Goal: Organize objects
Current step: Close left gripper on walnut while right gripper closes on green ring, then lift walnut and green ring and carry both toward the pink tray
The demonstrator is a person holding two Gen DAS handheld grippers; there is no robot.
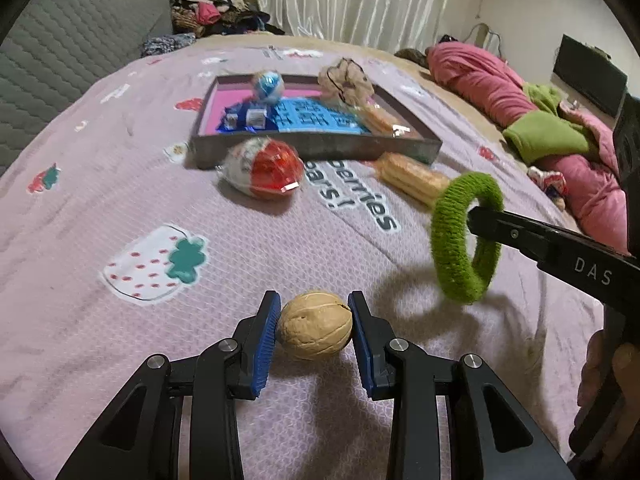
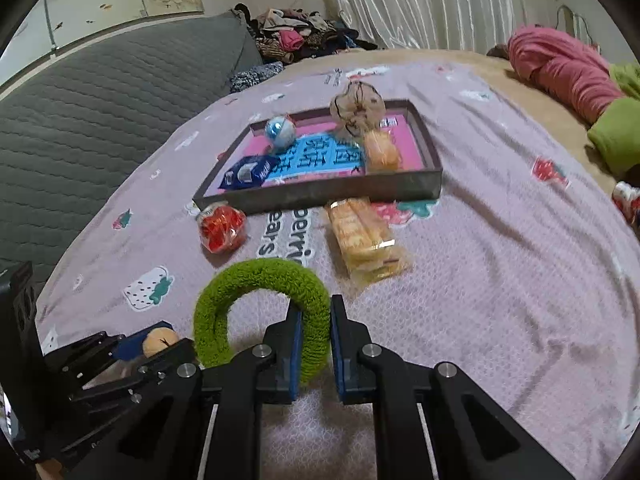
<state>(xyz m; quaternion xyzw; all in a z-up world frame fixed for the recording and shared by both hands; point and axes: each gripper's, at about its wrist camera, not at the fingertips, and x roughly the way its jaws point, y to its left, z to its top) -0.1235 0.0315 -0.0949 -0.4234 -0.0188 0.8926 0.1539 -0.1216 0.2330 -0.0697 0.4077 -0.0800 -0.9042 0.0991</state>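
Observation:
My left gripper (image 1: 314, 316) is shut on a tan walnut (image 1: 315, 330), held just above the pink bedspread; the walnut (image 2: 160, 341) also shows at lower left in the right wrist view. My right gripper (image 2: 316, 320) is shut on a fuzzy green ring (image 2: 256, 308), which hangs off the bed; in the left wrist view the green ring (image 1: 466, 238) dangles from the right gripper's black fingers (image 1: 486, 218). Ahead lies a dark tray (image 1: 316, 148) (image 2: 320, 194) with a pink floor. It holds a blue-silver ball (image 1: 268, 86), a blue packet (image 2: 250, 172), a beige scrunchie (image 2: 358, 112) and a wrapped pastry (image 2: 382, 152).
In front of the tray lie a red-and-white wrapped egg (image 1: 262, 170) (image 2: 220, 228) and a wrapped biscuit pack (image 1: 414, 180) (image 2: 364, 240). A grey quilted headboard (image 2: 100, 128) stands left. Pink and green bedding (image 1: 540, 120) is piled right, clothes (image 1: 212, 8) at the back.

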